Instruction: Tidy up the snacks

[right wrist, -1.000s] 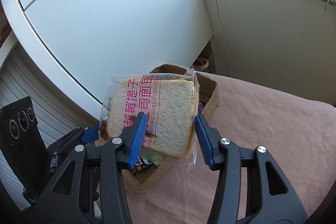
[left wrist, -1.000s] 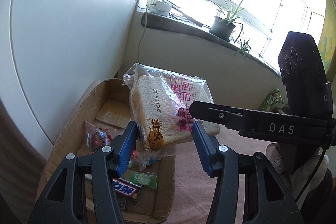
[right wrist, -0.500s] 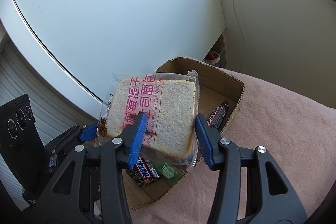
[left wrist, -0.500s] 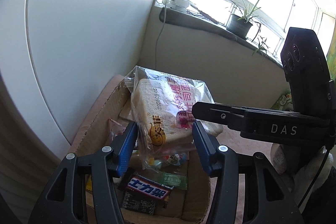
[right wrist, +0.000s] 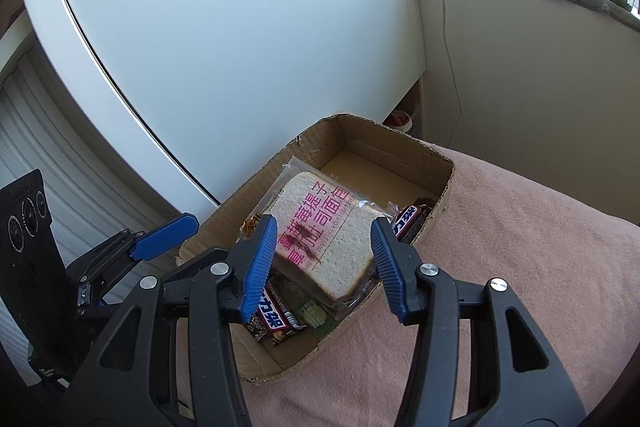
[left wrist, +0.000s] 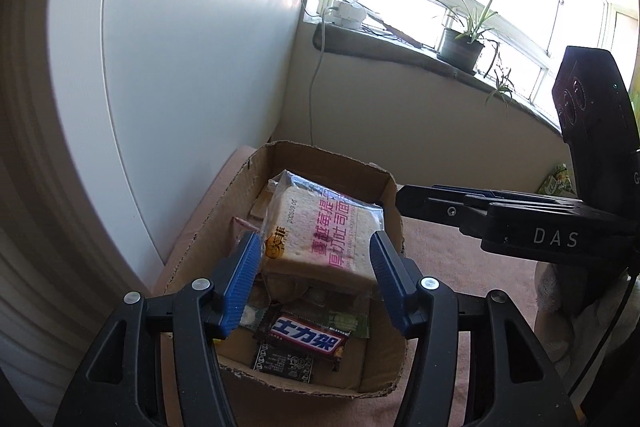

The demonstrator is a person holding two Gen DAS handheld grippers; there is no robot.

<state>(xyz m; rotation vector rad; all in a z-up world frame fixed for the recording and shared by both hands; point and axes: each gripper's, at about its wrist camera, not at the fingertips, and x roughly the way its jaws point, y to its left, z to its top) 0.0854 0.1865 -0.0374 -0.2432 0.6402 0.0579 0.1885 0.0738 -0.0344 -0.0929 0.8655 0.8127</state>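
while i look through my left wrist camera, the bread packet (left wrist: pixel 320 235) lies inside the cardboard box (left wrist: pixel 390 385), on top of other snacks. its flat printed face is turned up and toward me, and it is tilted, with the far end lower. its long side runs from near me, on the right, away to the far left corner of the box. the packet sits between the blue pads of my left gripper (left wrist: pixel 314 275), a little beyond them. the jaws are opening, and i see a gap on each side, so the pads do not press on it. below the packet, nearer to me, lies a chocolate bar (left wrist: pixel 306 341) with white letters. my right gripper (left wrist: pixel 436 207) reaches in from the right, above the box rim.

from my right wrist camera, the same bread packet (right wrist: pixel 320 239) lies in the box (right wrist: pixel 440 195), which stands on a pink blanket (right wrist: pixel 520 267). here its long side goes from the near right to the far left, and the near corner is raised above the snacks under it. it is between the pads of my right gripper (right wrist: pixel 324 267); these jaws are opening too, with free space on both sides. my left gripper (right wrist: pixel 164 237) shows at the left, just outside the box wall. one chocolate bar (right wrist: pixel 272 315) lies under the packet.
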